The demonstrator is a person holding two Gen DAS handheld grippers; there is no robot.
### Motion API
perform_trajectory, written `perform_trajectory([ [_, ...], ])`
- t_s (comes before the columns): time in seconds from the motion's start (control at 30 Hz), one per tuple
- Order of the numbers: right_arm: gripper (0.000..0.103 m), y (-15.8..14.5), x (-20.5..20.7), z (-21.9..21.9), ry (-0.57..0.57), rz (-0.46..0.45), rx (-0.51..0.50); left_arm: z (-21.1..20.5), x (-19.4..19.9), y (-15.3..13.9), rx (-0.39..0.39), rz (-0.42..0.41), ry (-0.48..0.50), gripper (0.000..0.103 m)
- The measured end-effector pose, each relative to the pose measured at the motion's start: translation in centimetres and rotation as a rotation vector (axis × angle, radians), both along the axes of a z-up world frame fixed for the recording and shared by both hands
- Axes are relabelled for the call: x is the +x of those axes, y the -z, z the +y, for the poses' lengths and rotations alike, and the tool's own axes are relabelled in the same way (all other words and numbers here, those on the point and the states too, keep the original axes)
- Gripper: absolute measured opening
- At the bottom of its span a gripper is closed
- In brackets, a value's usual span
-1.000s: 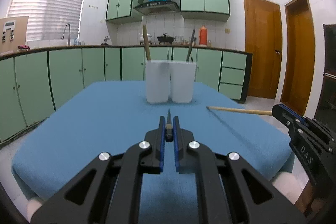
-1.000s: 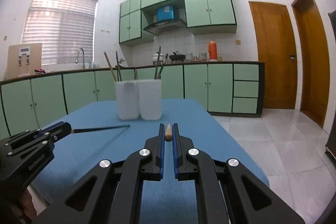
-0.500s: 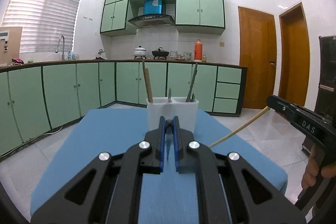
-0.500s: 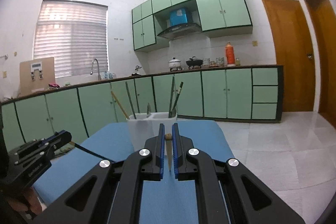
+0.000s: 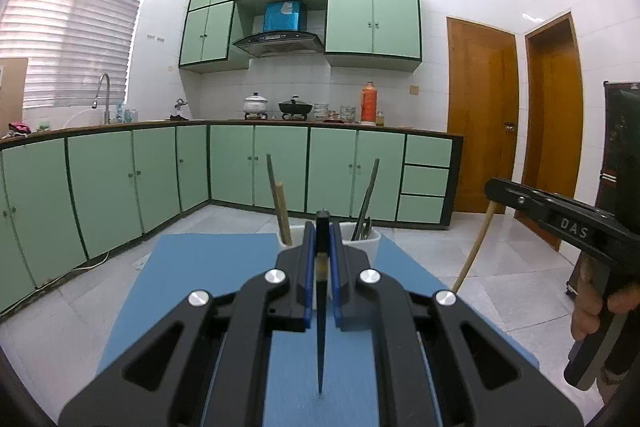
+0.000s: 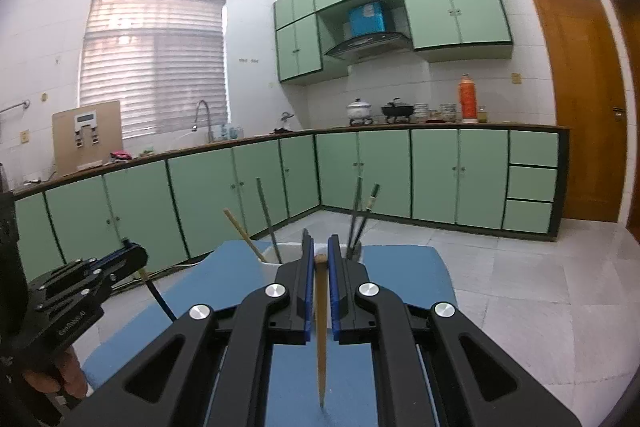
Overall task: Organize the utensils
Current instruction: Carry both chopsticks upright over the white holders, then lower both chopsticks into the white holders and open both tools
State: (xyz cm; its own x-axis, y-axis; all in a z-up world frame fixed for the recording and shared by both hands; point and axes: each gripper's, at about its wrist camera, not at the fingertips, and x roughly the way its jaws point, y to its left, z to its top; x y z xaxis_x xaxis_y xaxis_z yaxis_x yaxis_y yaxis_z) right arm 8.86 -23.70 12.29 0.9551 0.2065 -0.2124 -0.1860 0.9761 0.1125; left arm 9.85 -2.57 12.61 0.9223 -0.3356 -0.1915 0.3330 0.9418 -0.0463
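My left gripper [image 5: 322, 227] is shut on a dark chopstick [image 5: 321, 327] that hangs point down over the blue table [image 5: 192, 275]. My right gripper [image 6: 319, 241] is shut on a wooden chopstick [image 6: 321, 331], also point down. Both are raised above and in front of two white utensil cups [image 5: 370, 241], mostly hidden behind the fingers. The left cup holds a wooden stick [image 5: 280, 213]; the right cup holds dark utensils [image 5: 366, 211]. The right gripper shows at the right in the left wrist view [image 5: 496, 189], the left gripper at the left in the right wrist view [image 6: 132, 255].
Green kitchen cabinets [image 5: 280, 171] and a counter line the far wall and left side. Two wooden doors [image 5: 480, 115] stand at the right. White tiled floor [image 6: 520, 267] surrounds the table.
Both grippers have risen and tilted their chopsticks from lying level to hanging point down. The cups have sunk in view behind the fingers.
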Motion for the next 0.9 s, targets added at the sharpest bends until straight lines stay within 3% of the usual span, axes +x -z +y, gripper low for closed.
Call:
perform_trajectory([
  [0.27, 0.007, -3.5, 2.6, 0.1, -0.072, -0.001, 0.002, 0.3, 1.8, -2.7, -0.025, -0.012, 0.038, 0.006],
  [0.47, 0.007, -7.7, 4.9, 0.0, -0.073, -0.071, -0.003, -0.6, 3.7, -6.6, -0.051, -0.099, 0.051, 0.006],
  [0.67, 0.007, -11.6, 8.8, -0.2, -0.036, -0.136, -0.011, -3.3, 6.3, -10.5, -0.042, -0.253, 0.019, 0.006],
  [0.9, 0.007, -11.6, 14.3, -0.5, 0.003, -0.144, -0.008, -5.8, 12.2, -10.8, -0.064, -0.296, -0.013, 0.006],
])
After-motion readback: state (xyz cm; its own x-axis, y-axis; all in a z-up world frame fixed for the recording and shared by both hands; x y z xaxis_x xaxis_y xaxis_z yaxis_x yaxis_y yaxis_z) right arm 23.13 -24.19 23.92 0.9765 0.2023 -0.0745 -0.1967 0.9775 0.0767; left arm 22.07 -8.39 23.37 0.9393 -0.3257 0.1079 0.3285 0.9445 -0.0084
